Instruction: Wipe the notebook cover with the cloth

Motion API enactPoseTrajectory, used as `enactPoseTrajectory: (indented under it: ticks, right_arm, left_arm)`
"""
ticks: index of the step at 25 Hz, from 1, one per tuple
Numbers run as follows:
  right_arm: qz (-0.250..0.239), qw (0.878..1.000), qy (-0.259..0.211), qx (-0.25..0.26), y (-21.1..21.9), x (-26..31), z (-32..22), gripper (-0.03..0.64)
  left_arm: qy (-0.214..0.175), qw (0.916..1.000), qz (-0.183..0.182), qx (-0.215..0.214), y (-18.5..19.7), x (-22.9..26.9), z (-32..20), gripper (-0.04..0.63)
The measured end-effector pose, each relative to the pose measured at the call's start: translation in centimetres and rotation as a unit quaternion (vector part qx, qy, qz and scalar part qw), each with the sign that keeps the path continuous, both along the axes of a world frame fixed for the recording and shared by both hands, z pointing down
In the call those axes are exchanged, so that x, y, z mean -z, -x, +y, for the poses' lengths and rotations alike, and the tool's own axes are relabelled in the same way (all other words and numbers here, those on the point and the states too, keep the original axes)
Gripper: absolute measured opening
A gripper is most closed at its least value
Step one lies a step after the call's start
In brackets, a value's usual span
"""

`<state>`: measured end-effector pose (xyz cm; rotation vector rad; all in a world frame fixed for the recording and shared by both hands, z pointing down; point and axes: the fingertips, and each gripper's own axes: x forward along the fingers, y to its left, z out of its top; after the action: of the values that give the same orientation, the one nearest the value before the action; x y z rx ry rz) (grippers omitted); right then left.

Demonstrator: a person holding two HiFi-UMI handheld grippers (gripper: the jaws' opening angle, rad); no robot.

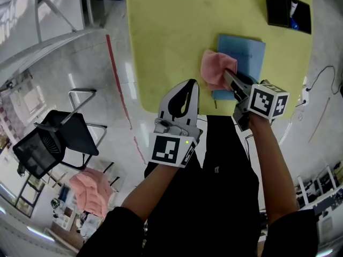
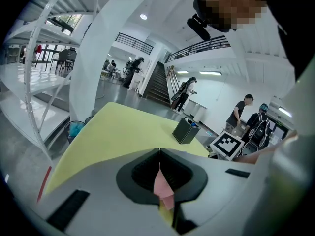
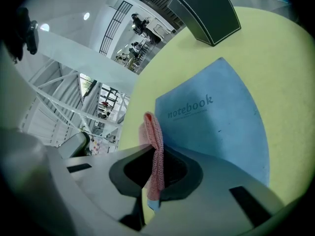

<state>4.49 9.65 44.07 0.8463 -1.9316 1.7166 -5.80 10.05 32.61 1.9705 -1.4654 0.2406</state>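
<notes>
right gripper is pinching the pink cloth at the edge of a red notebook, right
Not red: the notebook is blue, as the right gripper view shows. The right gripper does pinch the pink cloth at its edge.

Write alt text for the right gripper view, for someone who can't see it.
The right gripper is shut on a pink knitted cloth at the left edge of a blue notebook lying flat on a yellow-green table. A dark box stands on the table beyond it.
</notes>
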Motion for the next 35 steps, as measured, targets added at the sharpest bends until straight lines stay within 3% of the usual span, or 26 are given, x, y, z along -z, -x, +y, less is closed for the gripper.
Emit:
enactPoseTrajectory:
  ticks: [35]
  right_arm:
    - [-0.009,0.997,-0.001,-0.075,-6.5,0.4,-1.4,0.041]
  left_arm:
    - [0.003,0.9992,-0.007,-0.039,-6.5,-0.2,-0.3,0.017]
